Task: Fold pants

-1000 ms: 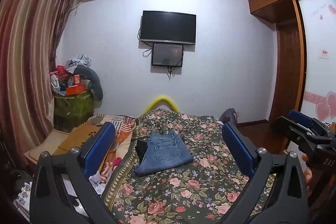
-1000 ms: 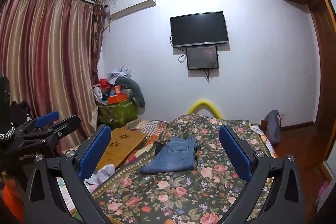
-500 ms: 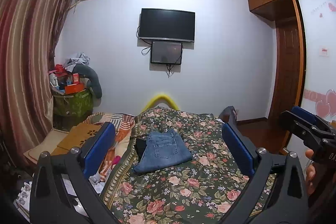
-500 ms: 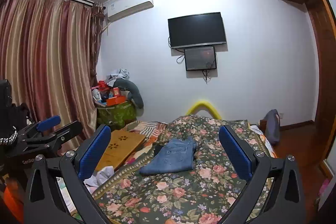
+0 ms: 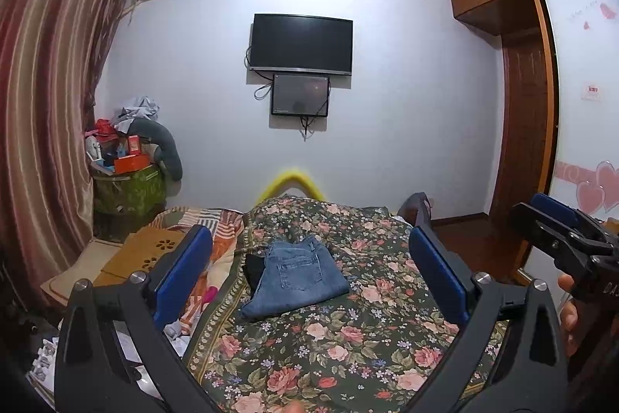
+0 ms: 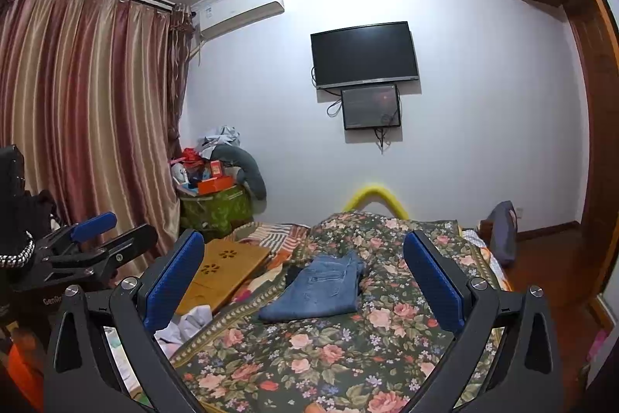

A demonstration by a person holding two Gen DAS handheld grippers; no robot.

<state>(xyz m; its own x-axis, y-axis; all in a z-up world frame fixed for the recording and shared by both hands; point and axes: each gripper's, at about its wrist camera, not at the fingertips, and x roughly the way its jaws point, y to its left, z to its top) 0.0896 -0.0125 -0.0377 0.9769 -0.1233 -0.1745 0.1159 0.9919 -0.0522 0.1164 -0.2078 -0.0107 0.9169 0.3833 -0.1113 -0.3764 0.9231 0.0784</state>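
Observation:
A pair of blue jeans (image 5: 298, 275) lies folded into a compact rectangle on the floral bedspread (image 5: 348, 347), a dark item tucked at its left edge. It also shows in the right wrist view (image 6: 321, 291). My left gripper (image 5: 309, 281) is open and empty, held well back from and above the bed. My right gripper (image 6: 305, 287) is open and empty too, also well back. Each gripper shows at the edge of the other's view: the right one (image 5: 561, 231), the left one (image 6: 93, 239).
A yellow padded bed end (image 5: 290, 180) rises at the far side. A wooden lap table (image 6: 224, 271) and loose clothes (image 6: 185, 328) lie left of the bed. A cluttered green box (image 5: 127, 188), curtains (image 6: 85, 126), wall TV (image 5: 301, 43) and wardrobe (image 5: 522, 142) surround the bed.
Both grippers have tilted slightly upward and drawn back a little; the jeans sit lower in both views. The jeans have not moved on the bed.

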